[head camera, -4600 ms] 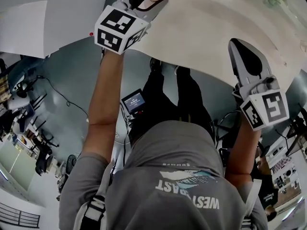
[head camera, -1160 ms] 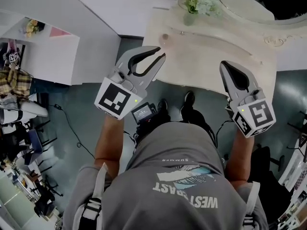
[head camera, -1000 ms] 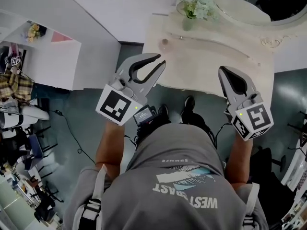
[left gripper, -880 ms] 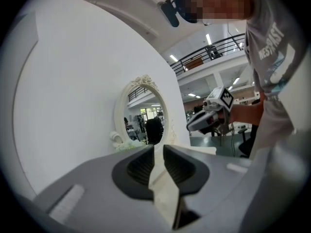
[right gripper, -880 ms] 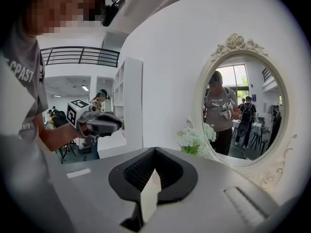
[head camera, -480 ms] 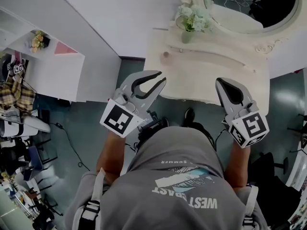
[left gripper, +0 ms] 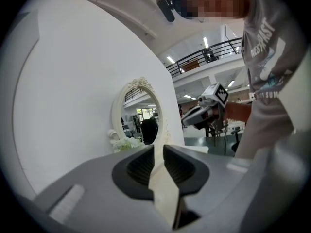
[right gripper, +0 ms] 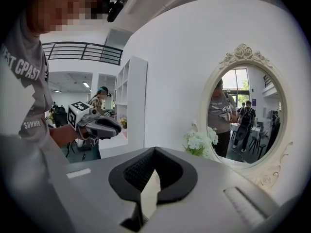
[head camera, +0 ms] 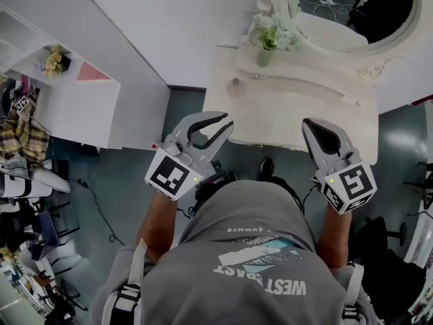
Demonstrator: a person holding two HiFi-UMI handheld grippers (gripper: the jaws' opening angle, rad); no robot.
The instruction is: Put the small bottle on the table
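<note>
A: Where is the small bottle [head camera: 235, 84]?

B: It sits on the cream dressing table [head camera: 304, 117], close to the table's left end in the head view. Neither gripper touches it.

A: What lies nearest to it?

B: A vase of pale flowers [head camera: 264, 42] stands farther back and a little to the right. Behind that is the oval mirror [head camera: 352, 9] in its ornate frame.

A: And the left gripper [head camera: 228, 123]?

B: It is clenched and grasps nothing; only a narrow slit remains between its jaws, and the pale tabletop shows through it. It hovers by the table's near left corner, well apart from the bottle.

A: The right gripper [head camera: 310, 123]?

B: That one is also clenched and empty, with its tips meeting. It is held at the table's near edge, toward the right.

A: Who holds them?

B: A person in a grey T-shirt [head camera: 250, 249] stands at the front of the table with a gripper in each hand. A white shelf unit [head camera: 67, 107] stands by the wall to the left.
</note>
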